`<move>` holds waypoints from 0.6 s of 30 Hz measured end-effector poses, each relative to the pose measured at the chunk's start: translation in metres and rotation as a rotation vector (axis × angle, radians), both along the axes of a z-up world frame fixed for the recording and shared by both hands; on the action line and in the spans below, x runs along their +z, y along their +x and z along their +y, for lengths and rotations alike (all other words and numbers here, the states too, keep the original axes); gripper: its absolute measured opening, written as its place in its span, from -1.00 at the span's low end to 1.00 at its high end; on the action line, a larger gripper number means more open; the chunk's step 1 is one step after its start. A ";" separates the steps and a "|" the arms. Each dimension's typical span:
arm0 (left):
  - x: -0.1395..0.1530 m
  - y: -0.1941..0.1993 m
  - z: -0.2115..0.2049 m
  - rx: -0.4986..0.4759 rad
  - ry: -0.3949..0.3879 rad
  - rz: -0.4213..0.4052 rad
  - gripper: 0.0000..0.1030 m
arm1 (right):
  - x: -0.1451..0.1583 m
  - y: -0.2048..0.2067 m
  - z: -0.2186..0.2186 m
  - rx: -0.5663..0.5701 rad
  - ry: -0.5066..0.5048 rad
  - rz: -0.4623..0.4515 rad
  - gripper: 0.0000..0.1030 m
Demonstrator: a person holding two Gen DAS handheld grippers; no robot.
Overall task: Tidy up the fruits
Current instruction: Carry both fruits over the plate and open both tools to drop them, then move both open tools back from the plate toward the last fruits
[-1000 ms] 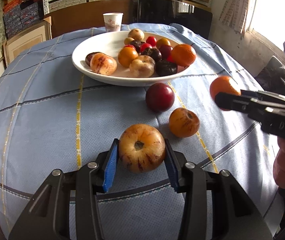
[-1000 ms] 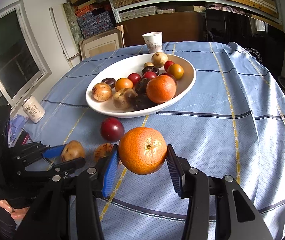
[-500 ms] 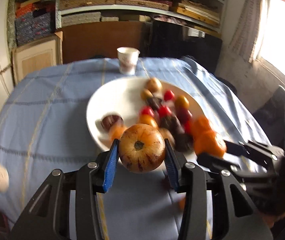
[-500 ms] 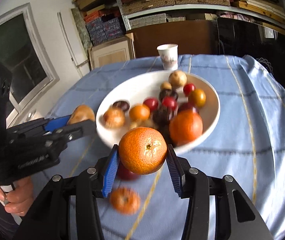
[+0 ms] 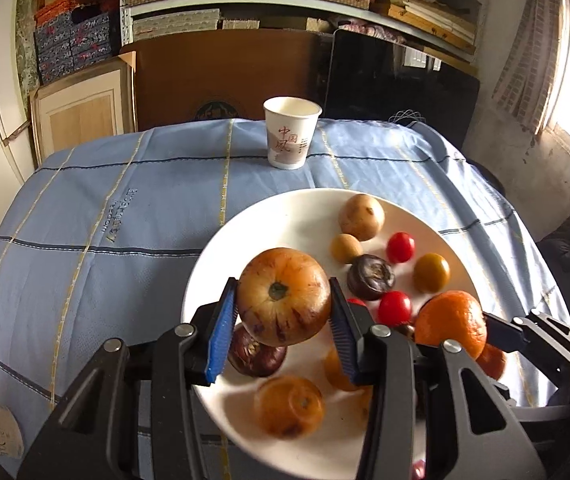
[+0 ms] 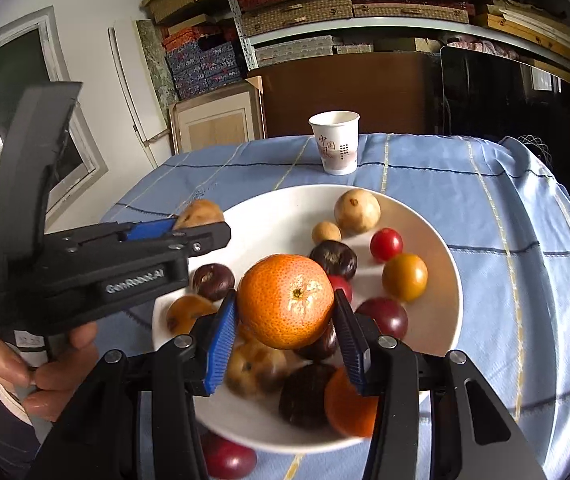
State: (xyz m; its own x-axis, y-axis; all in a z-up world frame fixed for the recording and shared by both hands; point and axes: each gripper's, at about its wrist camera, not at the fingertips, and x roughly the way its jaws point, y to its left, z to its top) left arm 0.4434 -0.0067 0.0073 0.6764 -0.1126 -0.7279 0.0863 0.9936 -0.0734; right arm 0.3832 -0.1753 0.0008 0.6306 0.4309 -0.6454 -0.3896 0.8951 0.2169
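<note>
The left hand-held gripper (image 5: 283,312) is clenched on a streaked tan fruit (image 5: 284,296), holding it at the frame's centre over the left part of the white bowl (image 5: 221,256). The right hand-held gripper (image 6: 285,318) grips an orange (image 6: 285,301) over the middle of the same bowl, above the dark and red fruits piled there. In the left wrist view that orange shows at lower right. One red fruit (image 6: 227,460) lies on the blue-clothed worktop (image 6: 505,208) at the bottom edge, just outside the bowl. A paper cup (image 5: 291,133) stands beyond the bowl, upper centre.
</note>
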 end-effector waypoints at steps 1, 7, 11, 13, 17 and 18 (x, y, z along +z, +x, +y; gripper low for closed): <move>0.000 0.001 0.001 0.008 -0.004 -0.001 0.15 | 0.000 0.001 0.001 -0.001 -0.007 -0.001 -0.06; 0.017 -0.029 0.007 0.027 0.006 -0.069 0.42 | 0.016 -0.015 0.000 0.011 -0.005 -0.064 0.17; 0.027 -0.069 0.010 0.036 0.015 -0.105 0.53 | 0.031 -0.036 0.000 0.010 -0.012 -0.097 0.17; 0.028 -0.089 0.011 0.043 0.010 -0.116 0.64 | 0.035 -0.047 0.000 0.008 -0.022 -0.103 0.18; 0.020 -0.135 0.018 0.067 -0.038 -0.122 0.70 | 0.037 -0.074 -0.001 -0.004 -0.040 -0.111 0.24; 0.016 -0.143 0.020 0.071 -0.052 -0.119 0.73 | 0.035 -0.083 -0.001 -0.010 -0.046 -0.114 0.27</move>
State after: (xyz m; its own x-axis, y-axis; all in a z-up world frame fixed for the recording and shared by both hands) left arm 0.3006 0.0132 0.0234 0.7650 -0.0967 -0.6367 0.0269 0.9926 -0.1185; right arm 0.2998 -0.1768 0.0358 0.7052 0.3955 -0.5884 -0.4001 0.9072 0.1303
